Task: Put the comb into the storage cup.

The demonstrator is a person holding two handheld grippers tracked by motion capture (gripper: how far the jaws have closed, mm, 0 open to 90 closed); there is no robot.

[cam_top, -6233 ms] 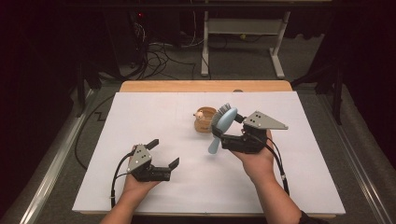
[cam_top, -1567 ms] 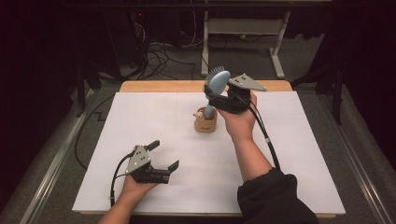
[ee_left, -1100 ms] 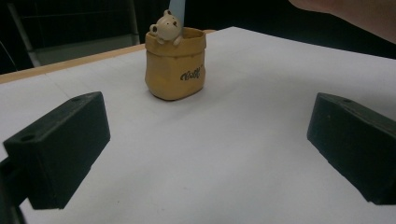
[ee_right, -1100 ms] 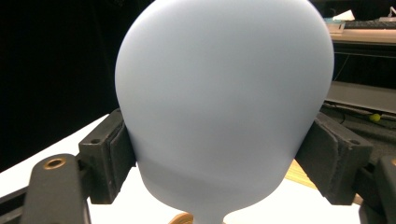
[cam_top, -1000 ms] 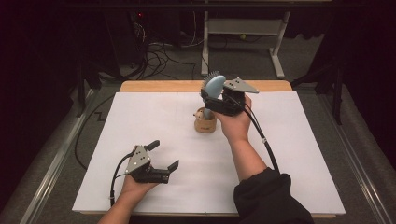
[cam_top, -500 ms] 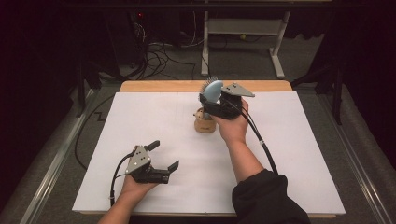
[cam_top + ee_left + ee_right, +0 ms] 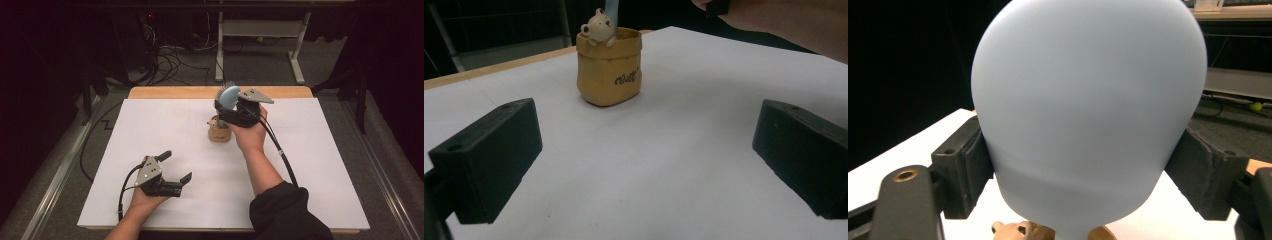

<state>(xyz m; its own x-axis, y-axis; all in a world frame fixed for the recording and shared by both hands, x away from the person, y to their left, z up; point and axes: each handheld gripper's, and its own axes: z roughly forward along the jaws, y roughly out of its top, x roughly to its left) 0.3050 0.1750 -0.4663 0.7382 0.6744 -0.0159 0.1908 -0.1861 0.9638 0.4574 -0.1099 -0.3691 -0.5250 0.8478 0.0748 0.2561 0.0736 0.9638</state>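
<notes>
We counted 1 brush (image 7: 229, 95), 1 small bear pot (image 7: 219, 131) and 2 grippers on the white table (image 7: 310, 165); the right gripper (image 7: 223, 107) was clamped on the pale blue brush, head up, its handle reaching down into the pot at the table's far middle; the right hand (image 7: 250, 132) held it just above the pot, forearm stretched forward; the left gripper (image 7: 175, 167) rested near the front edge, jaws apart, nothing between them, facing the pot (image 7: 609, 67).
</notes>
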